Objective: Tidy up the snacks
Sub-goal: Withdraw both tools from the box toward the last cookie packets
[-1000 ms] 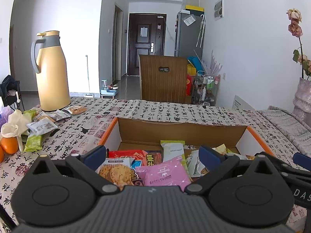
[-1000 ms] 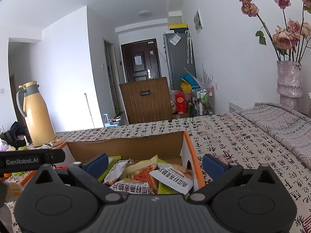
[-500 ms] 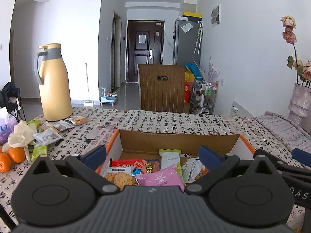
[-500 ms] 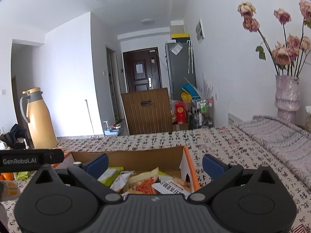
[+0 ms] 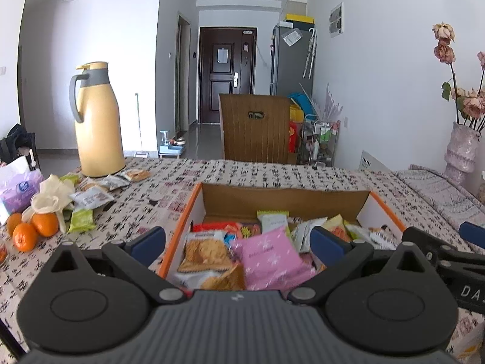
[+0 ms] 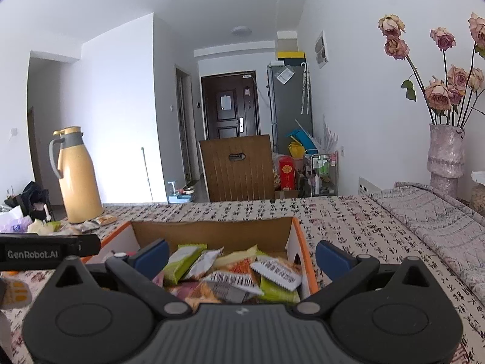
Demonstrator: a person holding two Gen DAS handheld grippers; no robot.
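An orange-edged cardboard box (image 5: 285, 198) sits on the patterned table and holds several snack packets, among them a pink packet (image 5: 268, 256) and a biscuit packet (image 5: 204, 251). My left gripper (image 5: 238, 241) is open and empty above the box's near left part. My right gripper (image 6: 241, 256) is open and empty above the same box (image 6: 212, 232), over green and white packets (image 6: 185, 259). More loose snack packets (image 5: 91, 195) lie on the table at the left, near the jug.
A yellow thermos jug (image 5: 97, 121) stands at the back left. Oranges (image 5: 33, 227), a cream cloth and a purple tissue pack (image 5: 19, 188) lie at the left edge. A vase of dried roses (image 6: 444, 151) stands at the right. A wooden chair back (image 5: 256, 132) is behind the table.
Both grippers have drawn back and risen from the box, so it sits lower and farther in both views. Both stay open and empty.
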